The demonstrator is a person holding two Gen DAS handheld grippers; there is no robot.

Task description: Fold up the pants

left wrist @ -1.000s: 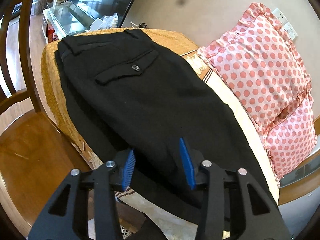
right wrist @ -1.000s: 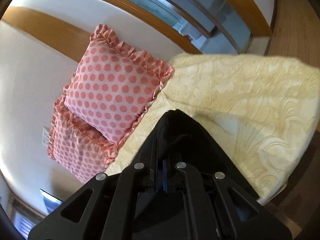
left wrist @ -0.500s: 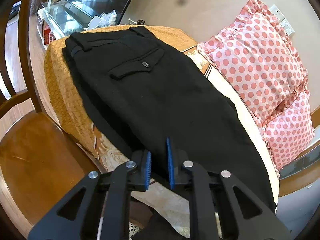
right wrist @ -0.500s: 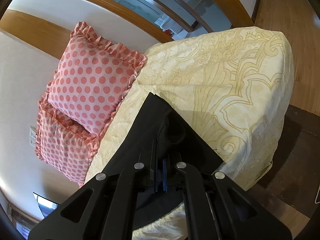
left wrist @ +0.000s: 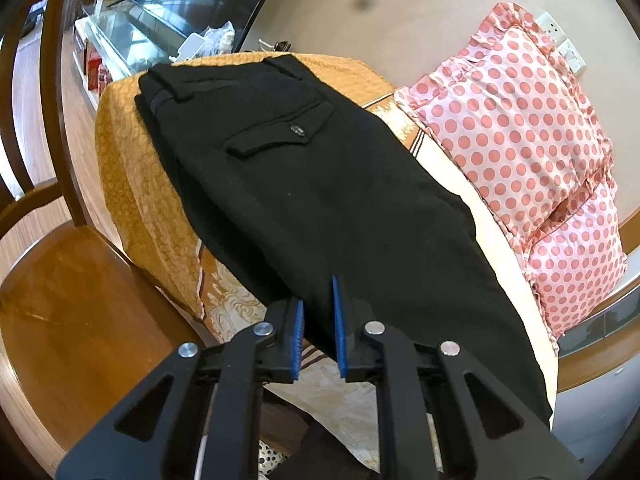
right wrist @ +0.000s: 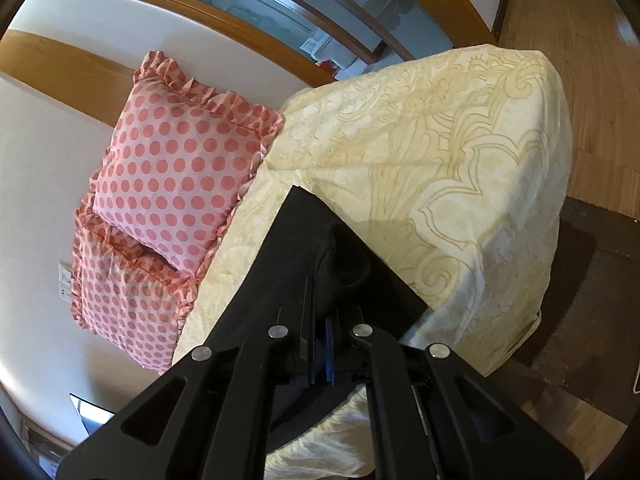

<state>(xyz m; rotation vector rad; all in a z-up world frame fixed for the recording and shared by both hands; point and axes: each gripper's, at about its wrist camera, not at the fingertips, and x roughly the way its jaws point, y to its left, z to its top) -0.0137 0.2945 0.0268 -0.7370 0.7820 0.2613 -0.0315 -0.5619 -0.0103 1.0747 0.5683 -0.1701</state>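
Pinching pants (right wrist: 320, 264), right hand-held gripper (right wrist: 320, 354)

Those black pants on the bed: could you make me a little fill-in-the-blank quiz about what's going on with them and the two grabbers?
1. The black pants lie with a buttoned back ____ facing up.
2. The right gripper is ____ on the pants' fabric.
3. The pillows are pink with darker ____.
4. The left gripper shows ____ pads.

Missing words: pocket; shut; dots; blue

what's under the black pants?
Under the black fabric pants: an orange patterned cloth at the waistband end, a cream embossed bedspread at the leg end. Anything directly beneath them is hidden.
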